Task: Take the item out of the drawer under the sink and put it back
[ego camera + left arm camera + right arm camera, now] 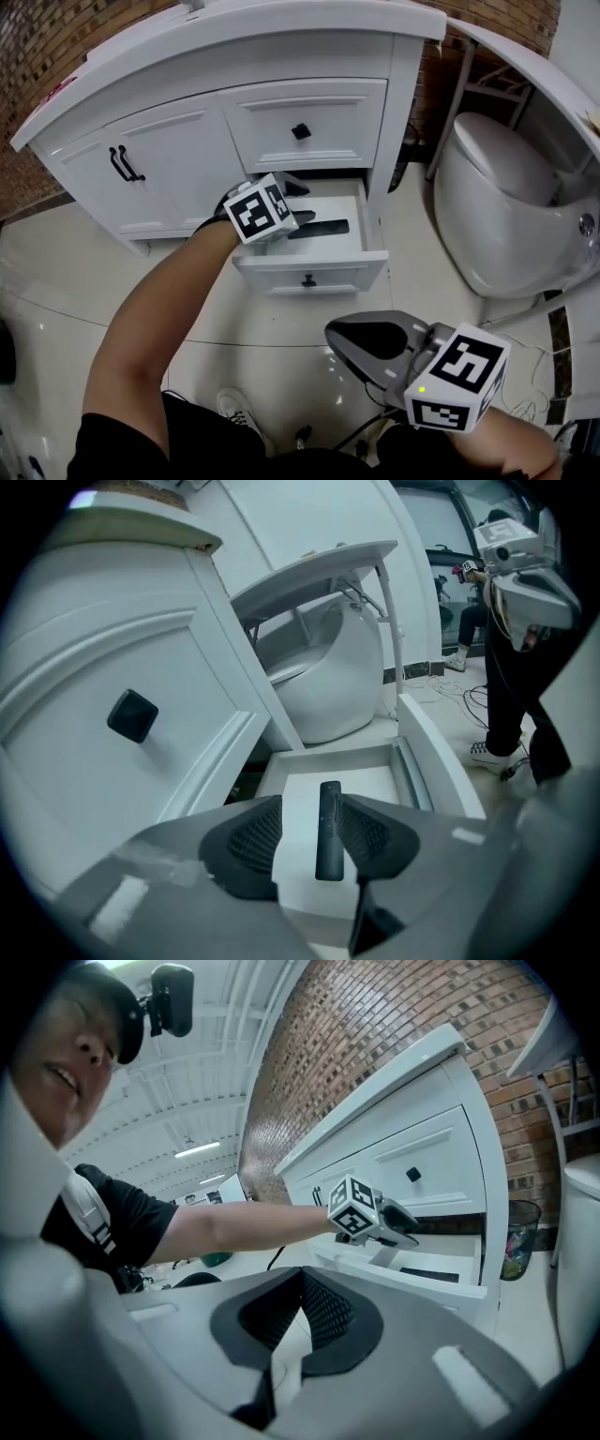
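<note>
The bottom drawer (309, 277) of the white sink cabinet stands pulled out. A slim black remote (319, 228) lies flat on its white floor. My left gripper (298, 202) hovers over the drawer's left part, jaws open. In the left gripper view the remote (329, 832) shows between the spread pads (253, 841), close to the right one, and neither pad presses on it. My right gripper (335, 330) is shut and empty, held low near the person's body, away from the drawer. From the right gripper view, the left gripper (398, 1227) reaches over the open drawer (450, 1283).
A closed upper drawer with a black knob (300, 131) sits just above the open one. Cabinet doors with black handles (122, 164) are to the left. A white toilet (506, 206) stands close on the right. Cables (530, 361) lie on the tiled floor.
</note>
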